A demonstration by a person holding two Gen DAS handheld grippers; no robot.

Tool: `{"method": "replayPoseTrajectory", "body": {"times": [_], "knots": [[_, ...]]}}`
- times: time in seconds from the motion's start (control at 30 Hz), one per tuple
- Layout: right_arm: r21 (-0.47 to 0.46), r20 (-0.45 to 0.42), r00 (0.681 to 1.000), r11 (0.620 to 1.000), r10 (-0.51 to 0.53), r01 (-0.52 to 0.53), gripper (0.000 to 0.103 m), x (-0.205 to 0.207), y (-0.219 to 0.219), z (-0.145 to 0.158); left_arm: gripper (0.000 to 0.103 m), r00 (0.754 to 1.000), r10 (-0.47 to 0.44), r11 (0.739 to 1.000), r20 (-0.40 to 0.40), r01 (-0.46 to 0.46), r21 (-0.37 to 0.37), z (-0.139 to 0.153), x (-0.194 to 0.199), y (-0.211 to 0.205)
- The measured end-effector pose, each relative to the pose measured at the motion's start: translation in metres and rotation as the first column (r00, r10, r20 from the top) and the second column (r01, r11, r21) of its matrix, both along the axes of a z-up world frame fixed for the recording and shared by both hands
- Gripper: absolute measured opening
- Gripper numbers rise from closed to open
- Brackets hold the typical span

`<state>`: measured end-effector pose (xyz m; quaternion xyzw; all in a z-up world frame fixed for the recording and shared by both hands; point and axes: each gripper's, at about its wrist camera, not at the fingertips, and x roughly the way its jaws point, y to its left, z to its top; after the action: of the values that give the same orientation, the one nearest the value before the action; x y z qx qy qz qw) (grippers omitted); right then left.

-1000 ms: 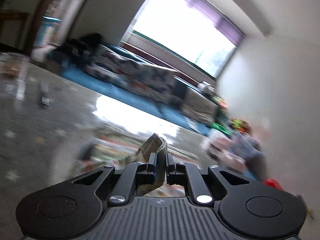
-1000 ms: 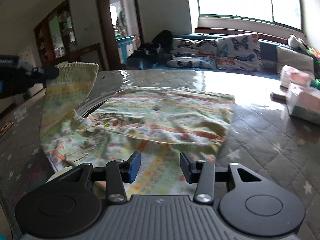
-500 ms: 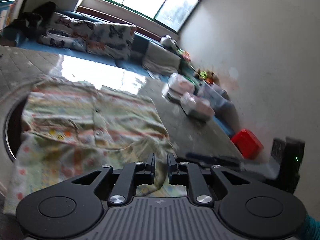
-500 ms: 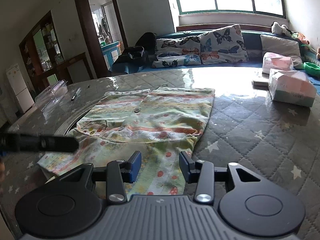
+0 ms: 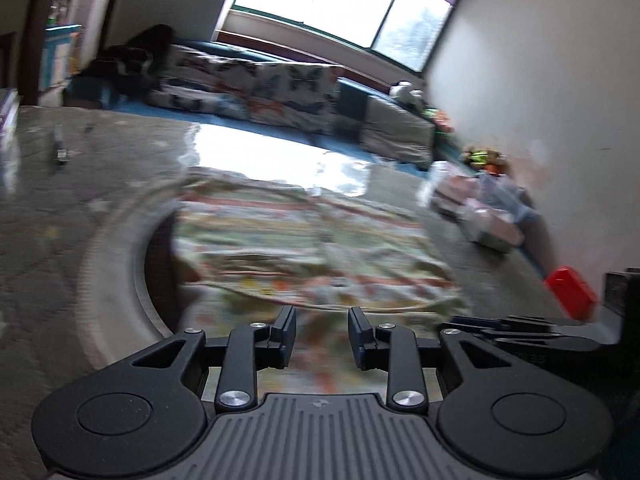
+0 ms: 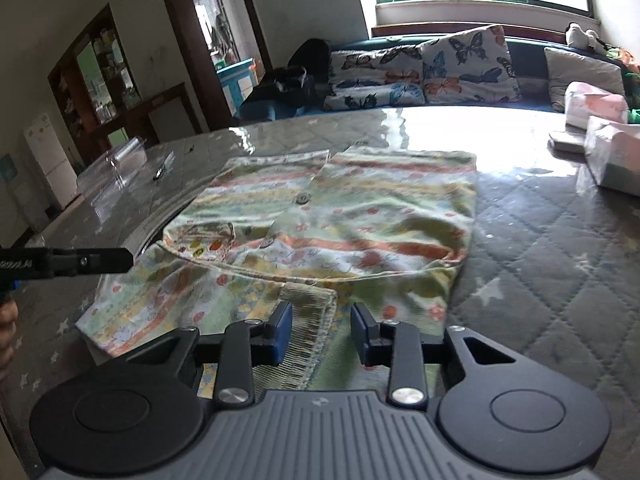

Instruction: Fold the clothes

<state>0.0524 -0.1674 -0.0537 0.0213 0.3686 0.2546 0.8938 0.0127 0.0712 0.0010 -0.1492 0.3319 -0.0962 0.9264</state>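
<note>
- Shirt (image 6: 332, 220) lies flat on the quilted surface (image 6: 540, 248), partly folded.
- Left tongs (image 5: 322, 334): jaws apart, just opened, gripping nothing, above the shirt.
- Right tongs (image 6: 321, 334): jaws apart, just narrowing; ribbed cuff (image 6: 312, 320) lies between them, unpinched.

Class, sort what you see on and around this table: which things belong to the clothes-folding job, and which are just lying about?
Part of the job:
- patterned shirt
- its folded-in ribbed cuff
- left gripper, open
- right gripper, open over the cuff

Lying about:
- tissue packs
- clear plastic box
- butterfly cushions
- red box
</note>
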Motion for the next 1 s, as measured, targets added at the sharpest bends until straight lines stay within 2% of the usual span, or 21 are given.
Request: {"method": "replayPoseTrajectory", "body": {"times": [0.07, 0.13, 0.33, 0.47, 0.53, 0.67, 0.77, 0.87, 1.0], "knots": [[-0.015, 0.005, 1.0, 1.0, 0.006, -0.006, 0.028, 0.0, 0.004, -0.002, 0.031, 0.999, 0.029, 1.0, -0.017, -0.029, 0.009, -0.006, 0.003, 0.01], [-0.027, 0.01, 1.0, 1.0, 0.011, -0.011, 0.017, 0.0, 0.007, -0.002, 0.031, 0.998, 0.047, 0.999, -0.031, -0.047, 0.012, -0.011, 0.005, 0.018], [-0.053, 0.037, 0.999, 0.999, 0.006, -0.004, 0.007, -0.001, 0.01, 0.002, 0.031, 0.995, 0.075, 0.997, -0.066, -0.075, 0.009, -0.026, 0.008, 0.029], [-0.068, 0.114, 0.993, 0.998, 0.014, -0.006, 0.006, -0.007, 0.013, 0.017, 0.029, 0.993, 0.094, 0.995, -0.066, -0.093, 0.018, -0.028, 0.009, 0.032], [-0.068, 0.126, 0.992, 0.998, 0.011, -0.002, 0.006, -0.005, 0.014, 0.021, 0.029, 0.992, 0.103, 0.995, -0.069, -0.102, 0.02, -0.029, 0.009, 0.035], [-0.096, 0.071, 0.997, 0.995, -0.018, 0.025, 0.006, 0.009, 0.015, 0.006, 0.028, 0.99, 0.12, 0.993, -0.072, -0.118, 0.024, -0.031, 0.01, 0.037], [-0.081, 0.059, 0.998, 0.996, -0.026, 0.031, 0.008, 0.009, 0.009, 0.004, 0.028, 0.989, 0.129, 0.991, -0.067, -0.127, 0.033, -0.026, 0.009, 0.037], [-0.08, 0.091, 0.996, 0.997, 0.004, 0.003, 0.01, 0.0, 0.008, 0.016, 0.03, 0.992, 0.119, 0.993, -0.048, -0.118, 0.029, -0.018, 0.008, 0.035], [-0.083, 0.094, 0.991, 0.992, 0.099, -0.092, 0.013, -0.014, 0.017, 0.024, 0.031, 0.997, 0.068, 0.998, -0.035, -0.068, 0.006, -0.011, 0.008, 0.021]]}}
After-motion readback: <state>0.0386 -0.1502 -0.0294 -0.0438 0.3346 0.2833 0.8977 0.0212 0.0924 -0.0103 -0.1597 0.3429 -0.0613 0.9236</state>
